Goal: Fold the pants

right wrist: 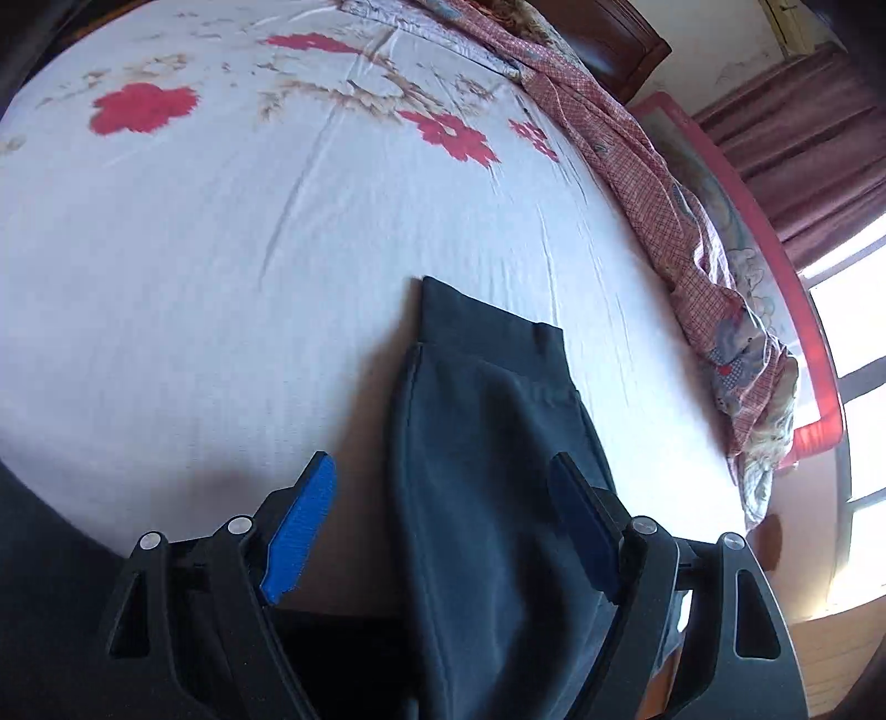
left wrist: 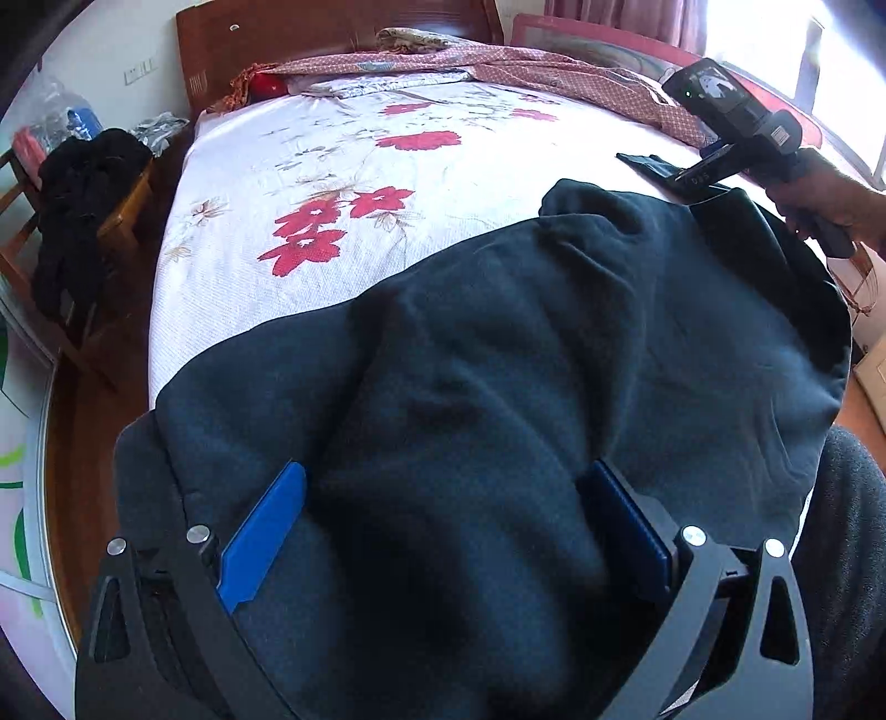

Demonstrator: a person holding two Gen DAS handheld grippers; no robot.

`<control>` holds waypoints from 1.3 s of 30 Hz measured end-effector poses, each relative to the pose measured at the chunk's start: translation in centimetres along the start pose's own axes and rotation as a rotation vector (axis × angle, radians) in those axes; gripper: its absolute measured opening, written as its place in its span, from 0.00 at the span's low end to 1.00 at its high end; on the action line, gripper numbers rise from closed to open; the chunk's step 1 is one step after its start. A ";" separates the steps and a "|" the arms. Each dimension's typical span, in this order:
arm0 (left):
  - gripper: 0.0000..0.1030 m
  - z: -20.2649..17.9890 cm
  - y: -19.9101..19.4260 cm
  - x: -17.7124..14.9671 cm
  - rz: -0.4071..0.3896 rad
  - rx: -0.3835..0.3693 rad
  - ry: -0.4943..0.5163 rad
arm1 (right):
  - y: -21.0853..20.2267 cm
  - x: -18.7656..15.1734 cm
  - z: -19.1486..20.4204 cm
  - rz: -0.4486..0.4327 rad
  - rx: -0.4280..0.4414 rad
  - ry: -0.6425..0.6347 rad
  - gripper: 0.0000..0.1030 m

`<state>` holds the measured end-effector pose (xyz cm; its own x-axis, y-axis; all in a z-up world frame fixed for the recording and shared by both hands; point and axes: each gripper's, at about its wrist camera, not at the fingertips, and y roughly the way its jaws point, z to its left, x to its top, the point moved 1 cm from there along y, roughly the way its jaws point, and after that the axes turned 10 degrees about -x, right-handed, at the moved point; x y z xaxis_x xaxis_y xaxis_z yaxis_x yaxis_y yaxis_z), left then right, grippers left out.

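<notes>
Dark navy pants point(left wrist: 498, 360) lie rumpled across the near end of a bed with a white sheet printed with red flowers point(left wrist: 343, 221). My left gripper point(left wrist: 443, 498) is open, its blue pads on either side of a bunched part of the fabric. In the right wrist view one pant leg with its cuff point(right wrist: 487, 387) lies flat on the sheet point(right wrist: 221, 277). My right gripper point(right wrist: 443, 493) is open, low over that leg, the fabric between its fingers. The right gripper also shows in the left wrist view point(left wrist: 698, 180), held in a hand at the pants' far right edge.
A pink patterned quilt point(right wrist: 664, 221) is bunched along the far side of the bed beside a red rail point(right wrist: 775, 266). A wooden headboard point(left wrist: 332, 33) stands at the back. A wooden chair with dark clothes point(left wrist: 83, 210) stands left of the bed. A window is at the right.
</notes>
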<state>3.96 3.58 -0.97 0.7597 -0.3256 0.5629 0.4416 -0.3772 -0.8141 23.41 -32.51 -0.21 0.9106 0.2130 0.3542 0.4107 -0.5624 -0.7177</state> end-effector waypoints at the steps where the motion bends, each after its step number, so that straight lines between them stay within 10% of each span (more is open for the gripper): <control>1: 0.98 -0.1 -0.3 -0.3 -0.006 0.002 0.000 | 0.7 -0.2 -1.5 0.025 0.072 0.066 0.32; 3: 0.98 0.4 -0.5 -0.1 -0.020 0.007 0.008 | 1.1 -0.8 -5.2 0.038 0.217 0.233 0.05; 9: 0.98 0.7 -0.6 -0.1 -0.033 0.006 0.015 | 0.5 -8.3 -19.8 -0.041 0.542 0.817 0.05; 17: 0.98 0.8 -0.7 -0.1 -0.027 -0.011 0.030 | 5.9 -27.6 -27.5 0.054 0.585 1.336 0.05; 23: 0.98 1.0 -0.6 0.1 0.007 -0.022 0.050 | 9.6 -34.9 -23.8 0.151 0.588 1.498 0.05; 39: 0.98 1.0 -0.7 0.1 0.000 -0.021 0.057 | 9.7 -35.2 -24.4 0.113 0.513 1.521 0.05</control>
<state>4.20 4.65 -0.50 0.7310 -0.3746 0.5704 0.4306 -0.3951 -0.8114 -5.80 -64.89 -5.01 0.1755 -0.9372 0.3014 0.6040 -0.1392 -0.7847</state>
